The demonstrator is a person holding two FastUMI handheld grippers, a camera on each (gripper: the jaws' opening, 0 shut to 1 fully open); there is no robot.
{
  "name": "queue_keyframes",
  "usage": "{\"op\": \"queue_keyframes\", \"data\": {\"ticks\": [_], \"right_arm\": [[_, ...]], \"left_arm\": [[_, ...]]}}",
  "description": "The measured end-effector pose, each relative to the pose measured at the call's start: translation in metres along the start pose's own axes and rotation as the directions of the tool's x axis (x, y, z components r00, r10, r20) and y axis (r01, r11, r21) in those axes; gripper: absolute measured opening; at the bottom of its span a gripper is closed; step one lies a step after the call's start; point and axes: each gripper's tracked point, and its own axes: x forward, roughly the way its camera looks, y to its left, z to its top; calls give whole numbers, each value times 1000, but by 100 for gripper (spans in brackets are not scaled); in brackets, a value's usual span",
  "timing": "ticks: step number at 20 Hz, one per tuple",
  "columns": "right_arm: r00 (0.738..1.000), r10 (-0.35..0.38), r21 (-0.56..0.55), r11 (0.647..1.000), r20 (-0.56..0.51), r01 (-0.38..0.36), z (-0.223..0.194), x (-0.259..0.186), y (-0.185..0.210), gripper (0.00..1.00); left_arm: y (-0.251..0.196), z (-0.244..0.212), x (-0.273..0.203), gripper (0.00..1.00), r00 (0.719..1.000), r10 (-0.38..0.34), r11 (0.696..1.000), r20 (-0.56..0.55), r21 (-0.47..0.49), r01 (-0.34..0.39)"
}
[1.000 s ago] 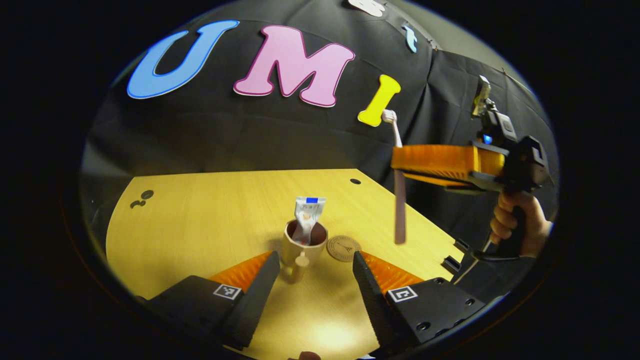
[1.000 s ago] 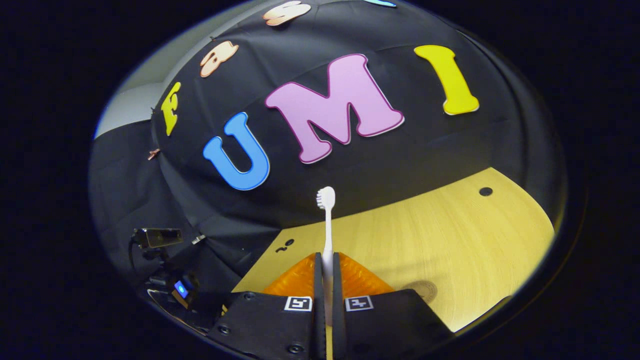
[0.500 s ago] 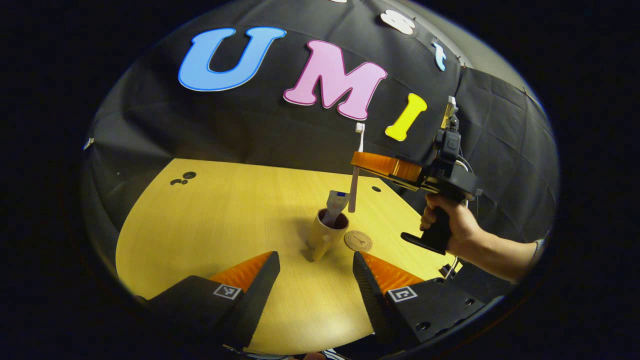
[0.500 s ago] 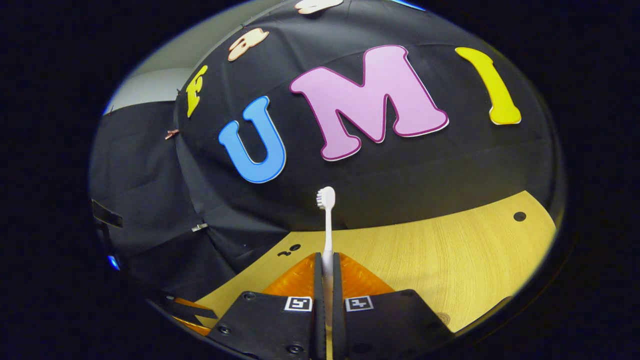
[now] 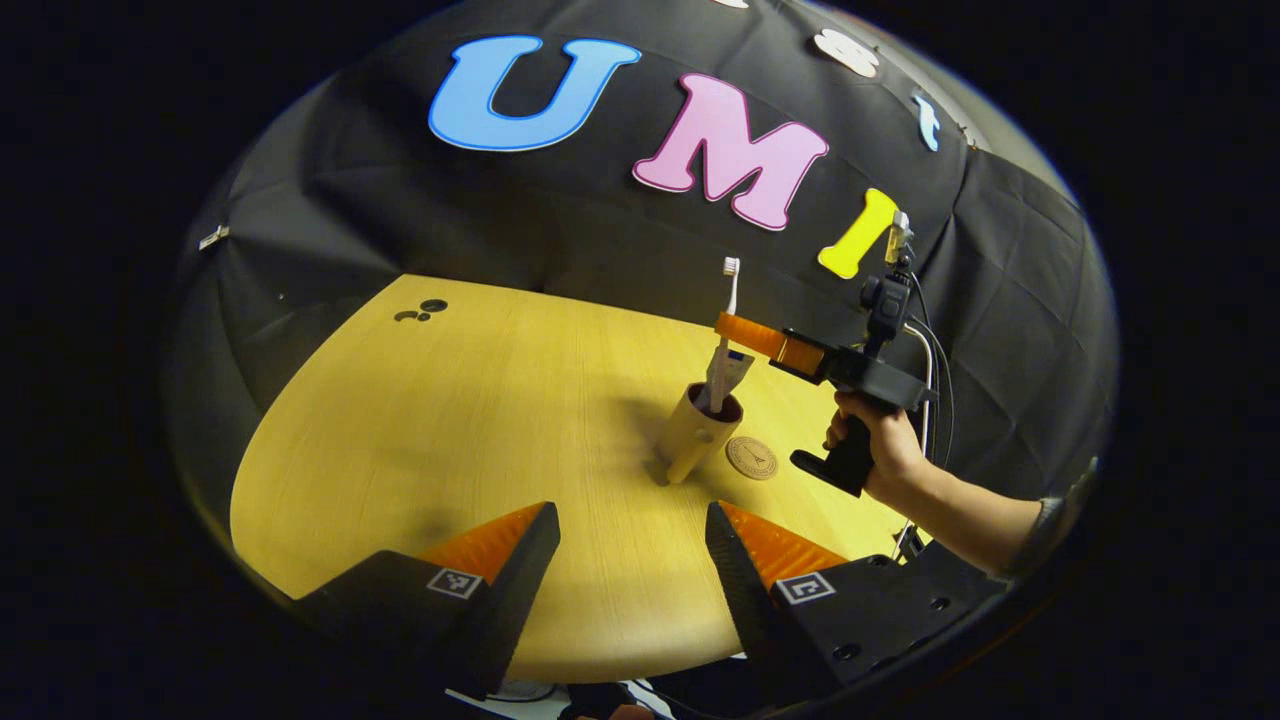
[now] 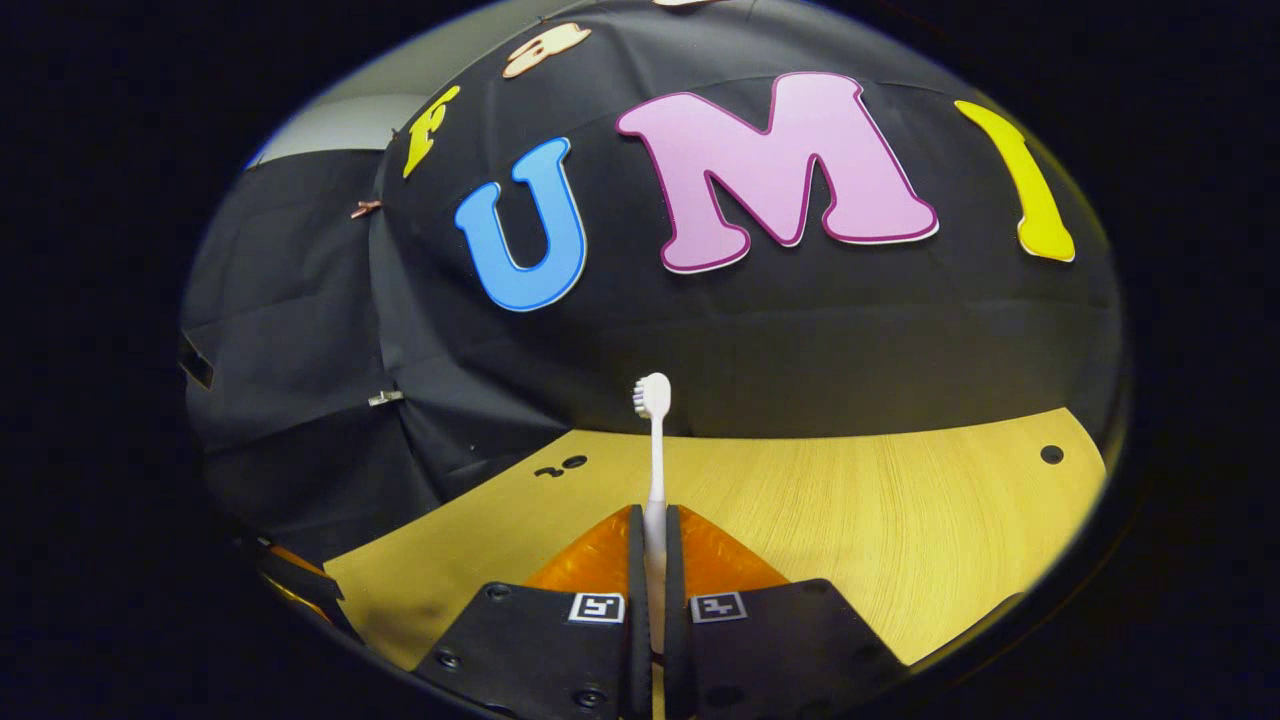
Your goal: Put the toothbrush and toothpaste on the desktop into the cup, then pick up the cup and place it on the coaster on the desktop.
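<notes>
A: Starting nearest, what did the left gripper [image 5: 632, 560] have?

B: Nothing. Its jaws stood wide apart over the near edge of the tabletop [image 5: 420, 420], well short of the cup [image 5: 692, 432]. The cup lay straight ahead of them, toward the middle of the tabletop.

A: And the cup itself?

B: A tan cup with a dark inside, upright, its handle turned toward the near side. The toothpaste [image 5: 722, 372] stood in it, a pale tube sticking up past the rim. The coaster [image 5: 752, 457], a round brown disc, lay just beside the cup on the side of the holding hand, apart from it and bare.

A: So where was the toothbrush?

B: Over the cup. The right gripper [image 5: 748, 334] had its jaws clamped on the handle of the toothbrush [image 5: 727, 315]. Seen from the right gripper view, the toothbrush [image 6: 654, 450] rose from between the closed jaws of that gripper [image 6: 652, 560], a slim pale stick with a white bristle head.

A: Its long axis?

B: Near upright, head up, lower end down at the cup's mouth beside the toothpaste; whether it was already past the rim I couldn't tell. I'd say the right gripper was the nearer one, and the drop hung on that end being inside the rim.
</notes>
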Motion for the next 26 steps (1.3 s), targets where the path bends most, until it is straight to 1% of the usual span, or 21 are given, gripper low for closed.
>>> {"op": "queue_keyframes", "data": {"ticks": [2, 6, 8, 11, 13, 16, 17, 18, 19, 20, 21, 23, 24, 26], "right_arm": [[1000, -1, -17, 1000, -1, 1, -5, -1, -1, 9], [1000, -8, -16, 1000, 2, 8, -5, -2, -2, 9], [1000, -10, -6, 1000, -2, 10, -4, -4, -2, 12], [1000, -19, -4, 1000, -10, 19, -4, -7, -3, 12], [1000, -26, -2, 1000, -18, 26, -4, -12, -5, 17], [999, -29, 19, 999, -38, 29, -2, -22, -5, 27], [998, -32, 32, 999, -45, 33, -2, -28, -6, 14], [998, -30, 43, 999, -52, 32, -3, -32, -5, 33], [998, -28, 52, 998, -57, 31, -3, -38, -4, 34], [998, -24, 62, 998, -64, 28, -2, -44, -3, 20], [997, -19, 70, 997, -72, 24, -3, -51, -2, 38], [996, -17, 82, 996, -92, 25, -4, -62, -2, 39], [995, -16, 88, 996, -100, 25, -6, -68, -1, 43], [993, -15, 92, 995, -120, 26, -8, -81, -1, 43]], "left_arm": [[-2, -3, 4, 91, 1000, 5, 1000, -5, 6, -5], [-5, -2, 5, 91, 1000, -2, 1000, -9, 5, 2], [-9, 0, 9, 91, 1000, -6, 1000, -5, 6, 6], [-11, 2, 13, 91, 1000, -6, 1000, -3, 10, 6], [-12, 2, 15, 91, 1000, -5, 1000, -2, 12, 5], [-17, 3, 17, 91, 1000, -6, 1000, -3, 10, 6], [-18, 4, 18, 91, 1000, -7, 1000, -3, 14, 7], [-19, 5, 21, 91, 1000, -8, 1000, -3, 20, 8], [-22, 6, 23, 91, 1000, -12, 1000, -6, 27, 12], [-24, 6, 27, 91, 1000, -14, 999, -12, 34, 15], [-26, 6, 32, 91, 1000, -15, 999, -21, 42, 16], [-29, 6, 43, 91, 999, -17, 998, -42, 58, 19], [-33, 7, 51, 91, 998, -23, 997, -52, 67, 26], [-38, 6, 64, 91, 997, -31, 996, -74, 86, 37]]}}
